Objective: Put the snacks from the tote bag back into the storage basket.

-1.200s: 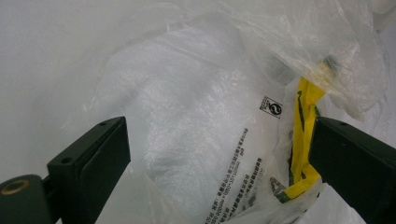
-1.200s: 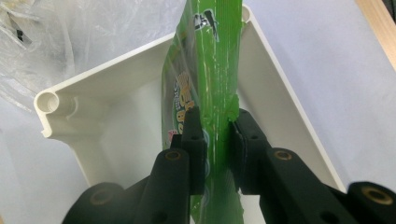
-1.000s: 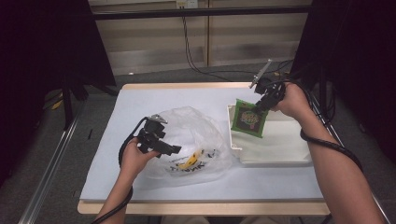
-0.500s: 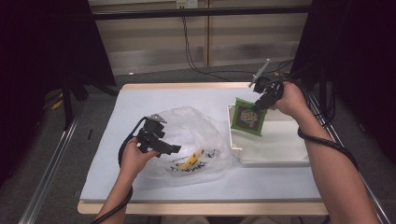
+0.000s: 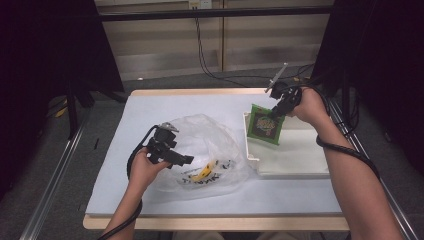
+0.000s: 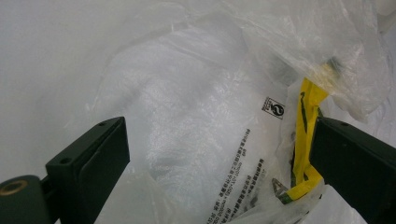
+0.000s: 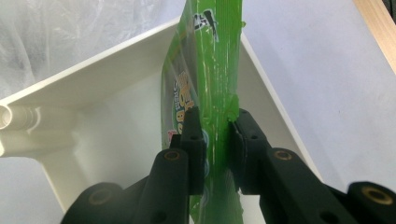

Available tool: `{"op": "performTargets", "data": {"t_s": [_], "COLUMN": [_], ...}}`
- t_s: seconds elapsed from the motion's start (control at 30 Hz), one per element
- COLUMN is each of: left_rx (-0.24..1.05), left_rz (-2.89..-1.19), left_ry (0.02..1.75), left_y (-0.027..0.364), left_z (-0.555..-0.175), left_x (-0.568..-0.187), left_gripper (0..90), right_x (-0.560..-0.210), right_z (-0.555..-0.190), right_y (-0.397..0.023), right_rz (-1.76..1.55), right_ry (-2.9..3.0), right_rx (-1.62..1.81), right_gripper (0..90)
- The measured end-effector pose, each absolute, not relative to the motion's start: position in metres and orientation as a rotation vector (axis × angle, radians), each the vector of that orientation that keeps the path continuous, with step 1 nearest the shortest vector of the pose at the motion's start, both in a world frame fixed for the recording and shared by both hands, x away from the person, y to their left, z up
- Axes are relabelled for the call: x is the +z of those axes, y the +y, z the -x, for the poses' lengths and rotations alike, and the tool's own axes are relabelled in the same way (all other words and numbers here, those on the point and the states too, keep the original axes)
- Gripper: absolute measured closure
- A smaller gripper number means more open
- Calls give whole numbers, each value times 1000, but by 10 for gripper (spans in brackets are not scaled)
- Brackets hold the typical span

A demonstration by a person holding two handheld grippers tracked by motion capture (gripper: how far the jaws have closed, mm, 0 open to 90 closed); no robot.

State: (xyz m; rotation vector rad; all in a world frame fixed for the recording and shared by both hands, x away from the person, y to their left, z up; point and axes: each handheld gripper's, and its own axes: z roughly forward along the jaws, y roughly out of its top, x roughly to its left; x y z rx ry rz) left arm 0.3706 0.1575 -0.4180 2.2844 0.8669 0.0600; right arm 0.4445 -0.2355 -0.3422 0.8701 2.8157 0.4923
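Snack packet (image 5: 265,125): green, printed, upright over white tray's (image 5: 300,160) near-left corner.
Plastic bag (image 5: 210,145): clear, crumpled, on table, yellow item (image 5: 205,172) inside.

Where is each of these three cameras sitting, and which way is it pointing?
High view: above the person's side, looking forward and down on the table; both forearms show, with the left gripper and right gripper.
Left gripper view: rides the left gripper, facing the plastic bag; its two black jaws stand apart.
Right gripper view: rides the right gripper, facing down into the white tray; its jaws pinch the green packet.
Shared: the high and right gripper views both show packet and tray.
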Motion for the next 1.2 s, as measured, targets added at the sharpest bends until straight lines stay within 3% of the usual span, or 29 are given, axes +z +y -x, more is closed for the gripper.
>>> {"op": "performTargets", "data": {"t_s": [0.37,1.2], "left_rx": [60,38], "left_rz": [-2339,-2294], "left_ry": [815,855], "left_y": [159,152], "left_z": [-372,-371], "left_x": [-416,-421], "left_gripper": [48,47], "right_x": [-349,-354], "right_z": [-449,-457], "right_y": [-233,-234], "right_rz": [-862,-848], "right_ry": [2826,2829], "right_rx": [477,467], "right_gripper": [770,767]}}
